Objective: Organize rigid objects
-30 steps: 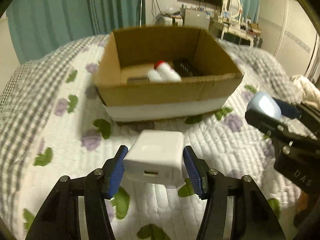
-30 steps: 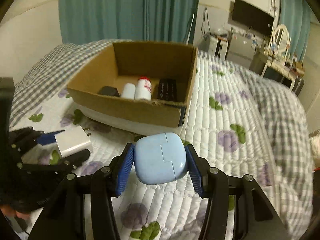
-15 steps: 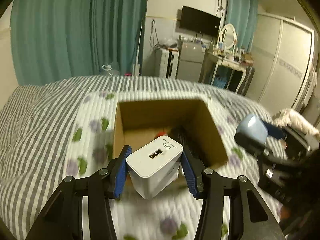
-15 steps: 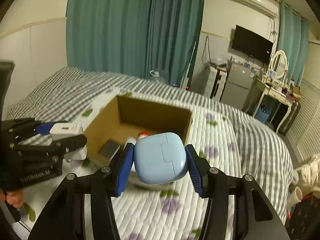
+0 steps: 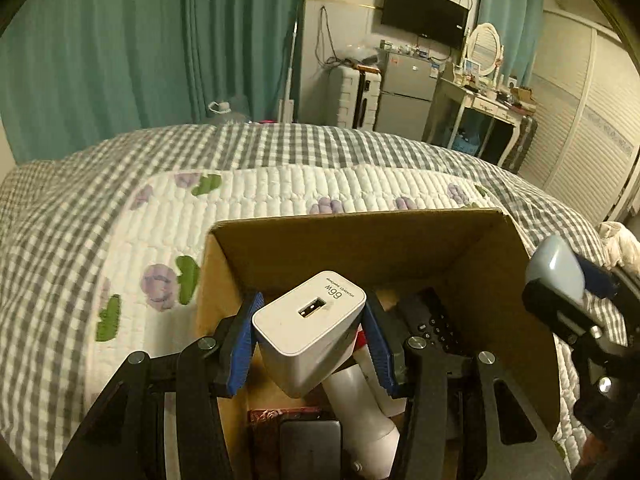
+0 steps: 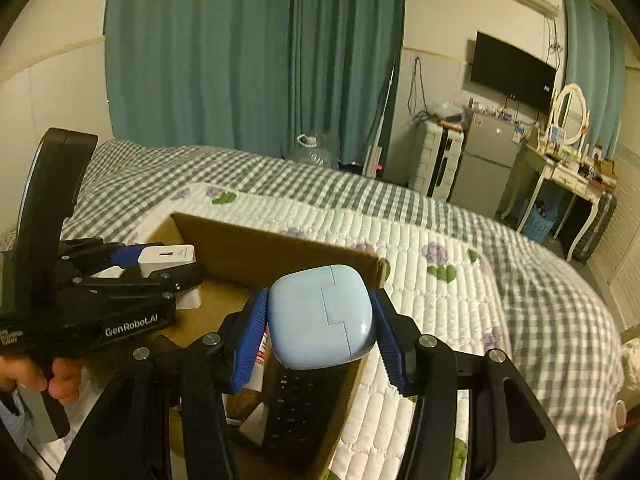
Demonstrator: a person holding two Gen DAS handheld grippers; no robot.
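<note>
— What's nearest on my feeds?

— My left gripper (image 5: 312,342): its ribbed blue fingers (image 5: 240,344) are partway closed on a smooth white charger (image 5: 310,330), a rounded block with its port facing up. My right gripper (image 6: 320,330) clamps a glossy pale-blue case (image 6: 320,316), pebble-shaped with a stepped seam. Both hang over the open cardboard box (image 5: 360,236).

— And inside it?

— A matte black remote (image 6: 300,404) with small keys, a white plastic bottle (image 5: 360,412), and a dark flat item I can't identify.

— Beyond?

— The box sits on the bed (image 5: 280,188): white quilted cover with purple flowers, then grey gingham. Farther back, pleated teal curtains (image 6: 240,52), a small grey fridge (image 5: 404,96), a wall-mounted TV (image 6: 512,70).
</note>
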